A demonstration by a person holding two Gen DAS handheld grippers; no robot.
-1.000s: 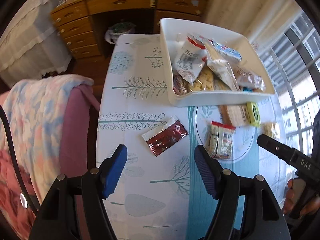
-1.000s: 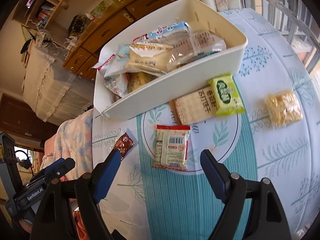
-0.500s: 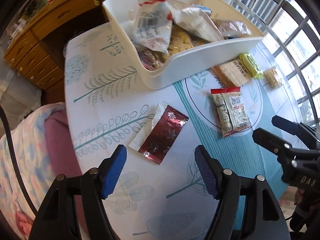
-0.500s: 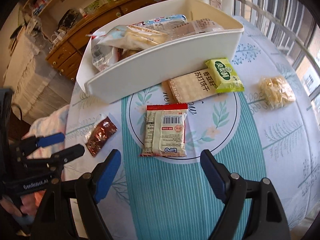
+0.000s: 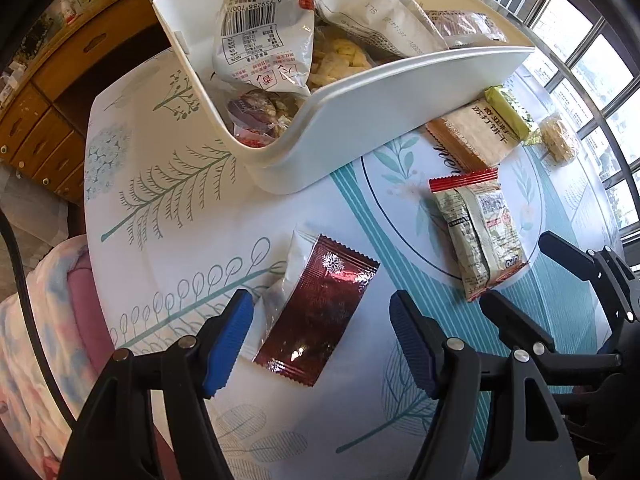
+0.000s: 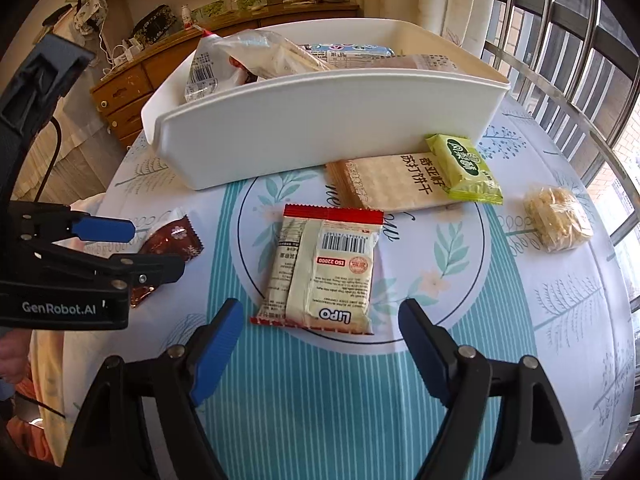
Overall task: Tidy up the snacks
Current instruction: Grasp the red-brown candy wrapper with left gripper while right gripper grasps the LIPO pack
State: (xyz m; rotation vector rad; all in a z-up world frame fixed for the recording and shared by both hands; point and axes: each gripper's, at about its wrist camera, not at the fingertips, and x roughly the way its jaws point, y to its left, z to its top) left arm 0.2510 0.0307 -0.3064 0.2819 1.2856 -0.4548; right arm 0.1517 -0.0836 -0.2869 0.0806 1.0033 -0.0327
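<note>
The round table (image 6: 560, 320), under its leaf-printed cloth, carried a white bin (image 6: 320, 136) already heaped with snack bags, while five packets lay loose on the cloth in front of it. Nearest the bin wall sat a tan cracker pack (image 6: 392, 184) with a green packet (image 6: 464, 168) overlapping its right end, and a clear-wrapped yellow snack (image 6: 558, 220) lay apart toward the window. A cream LiPO packet (image 6: 324, 268) rested flat in the printed circle, just ahead of the right gripper (image 6: 320, 344), whose jaws were closing with nothing yet between the pads. The left gripper (image 5: 320, 336) hung spread over the dark red sachet (image 5: 320, 308), its fingers straddling the sachet's near end without pressing it. The likely trouble was that both packets lay flat and slick: pads coming together above them could skate across the foil or catch only a corner, so a packet slipped free on the way to the bin. With the two grippers working close together, they could also collide, and the heaped bags might spill over the bin's low front lip.
</note>
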